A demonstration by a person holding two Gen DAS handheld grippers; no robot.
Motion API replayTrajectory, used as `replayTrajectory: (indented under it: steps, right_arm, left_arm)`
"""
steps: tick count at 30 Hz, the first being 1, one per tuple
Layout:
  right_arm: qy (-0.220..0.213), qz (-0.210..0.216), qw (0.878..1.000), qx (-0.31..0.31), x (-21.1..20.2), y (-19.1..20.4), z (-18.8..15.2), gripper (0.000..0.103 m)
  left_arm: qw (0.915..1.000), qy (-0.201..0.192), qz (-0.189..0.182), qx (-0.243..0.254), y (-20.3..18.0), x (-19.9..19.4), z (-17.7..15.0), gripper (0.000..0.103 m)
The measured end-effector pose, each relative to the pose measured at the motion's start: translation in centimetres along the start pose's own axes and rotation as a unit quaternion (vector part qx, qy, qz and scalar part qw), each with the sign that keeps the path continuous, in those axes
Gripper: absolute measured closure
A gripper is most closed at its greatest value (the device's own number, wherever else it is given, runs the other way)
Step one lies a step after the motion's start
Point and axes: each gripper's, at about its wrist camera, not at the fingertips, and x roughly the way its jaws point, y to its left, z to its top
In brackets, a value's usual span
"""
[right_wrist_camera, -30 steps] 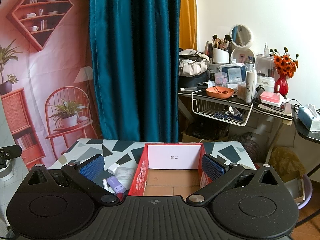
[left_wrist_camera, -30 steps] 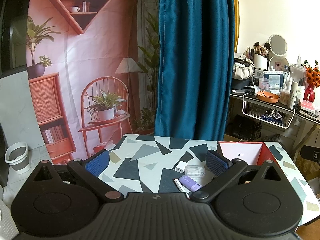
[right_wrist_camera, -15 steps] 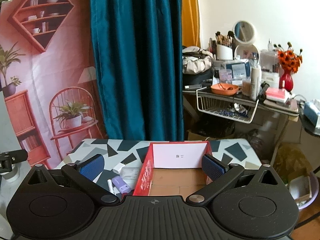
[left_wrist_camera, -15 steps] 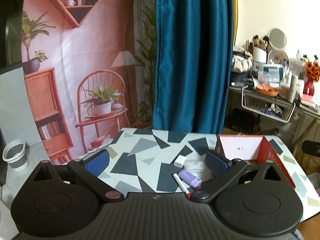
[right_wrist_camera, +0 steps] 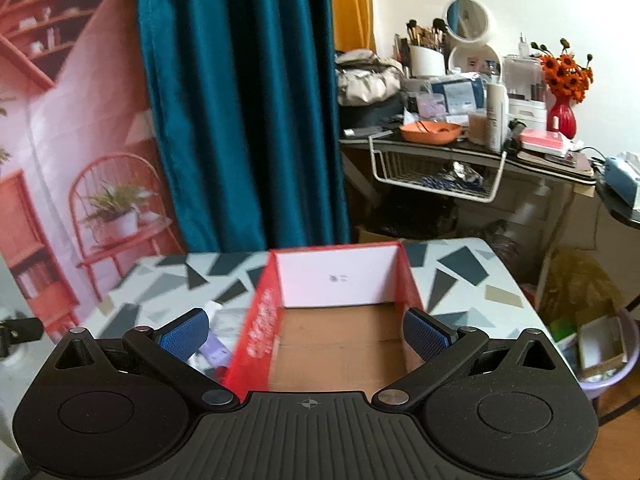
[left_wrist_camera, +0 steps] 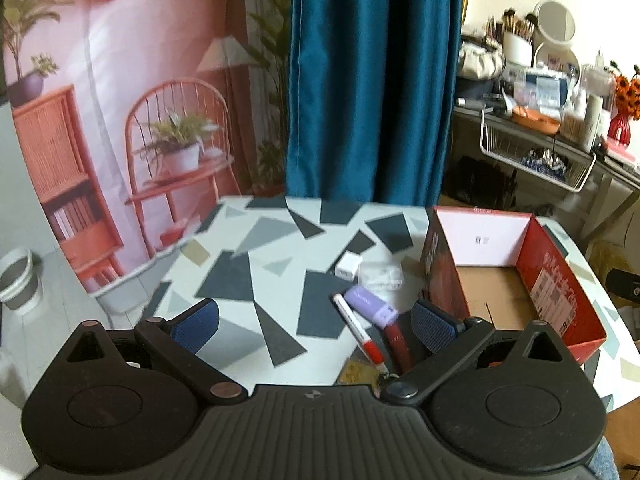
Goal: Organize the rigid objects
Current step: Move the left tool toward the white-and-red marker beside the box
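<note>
The left gripper [left_wrist_camera: 314,322] is spread wide with nothing between its blue pads [left_wrist_camera: 195,324], hanging over the patterned table [left_wrist_camera: 240,276]. At about one o'clock from its middle, just inside the right pad, lies a small cluster of things. A white marker with a red band [left_wrist_camera: 358,330] runs from eleven to five o'clock. A purple flash drive [left_wrist_camera: 370,305] lies against its right side, and a dark red stick [left_wrist_camera: 396,344] sits below the drive. Farther out at twelve o'clock are a clear plastic case [left_wrist_camera: 380,274] and a small white cube [left_wrist_camera: 349,265], side by side. A gold item [left_wrist_camera: 354,370] shows at the near edge, too blurred to identify. At two o'clock stands an open red box [left_wrist_camera: 560,280] with a bare cardboard floor.

The right gripper [right_wrist_camera: 304,334] is also spread wide and holds nothing. It hovers over the near edge of the box [right_wrist_camera: 256,336], its right pad over the box's right wall. Its left pad [right_wrist_camera: 184,334] is outside the box, above the flash drive [right_wrist_camera: 212,348]. Beyond are a teal curtain [right_wrist_camera: 240,100] and a cluttered desk [right_wrist_camera: 460,148].
</note>
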Motion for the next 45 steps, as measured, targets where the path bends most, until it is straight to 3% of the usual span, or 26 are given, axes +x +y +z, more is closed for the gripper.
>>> replayTrajectory:
  steps: [13, 17, 21, 23, 27, 36, 38, 40, 42, 45]
  right_arm:
    - [0.048, -0.024, 0.998, -0.019, 5.8, -1.3, -1.7, 0.0]
    - [0.06, -0.04, 0.997, -0.03, 7.8, -1.8, -2.3, 0.0]
    - [0.083, -0.044, 0.995, -0.033, 10.2, -3.0, -2.8, 0.0]
    - [0.104, -0.033, 0.994, -0.024, 11.5, -3.9, -3.0, 0.0]
    - [0.127, -0.037, 0.991, -0.026, 13.5, -4.9, -3.2, 0.0]
    - [0.152, -0.064, 0.986, -0.033, 15.8, -8.4, -3.5, 0.0]
    - [0.162, -0.064, 0.984, -0.032, 16.4, -9.2, -4.0, 0.006]
    - [0.176, -0.064, 0.982, -0.032, 17.2, -9.8, -4.5, 0.027]
    - [0.193, -0.065, 0.978, -0.032, 17.9, -10.1, -5.0, 0.04]
    - [0.206, -0.072, 0.975, -0.032, 18.6, -10.7, -5.5, 0.051]
  left_arm:
    - [0.998, 0.052, -0.033, -0.012, 0.1, 5.7, -0.2, 0.0]
    - [0.9991, 0.036, -0.012, -0.021, 0.3, 7.5, -0.1, 0.0]
    - [0.9987, 0.007, 0.046, -0.019, 0.3, 9.2, 0.2, 0.0]
    - [0.9976, 0.023, 0.065, -0.003, 0.0, 10.4, 0.6, 0.0]
    - [0.9969, 0.062, 0.046, -0.018, 0.6, 12.4, 1.2, 0.0]
    - [0.9953, 0.069, 0.056, -0.039, 0.9, 14.6, 0.2, 0.0]
    - [0.9949, 0.065, 0.068, -0.038, 0.5, 14.8, -0.1, 0.0]
    - [0.9943, 0.064, 0.076, -0.039, 0.4, 15.1, -0.1, 0.001]
    - [0.9939, 0.065, 0.076, -0.047, 0.6, 15.4, 0.0, 0.001]
    - [0.9935, 0.071, 0.075, -0.049, 0.5, 16.0, 0.0, 0.005]
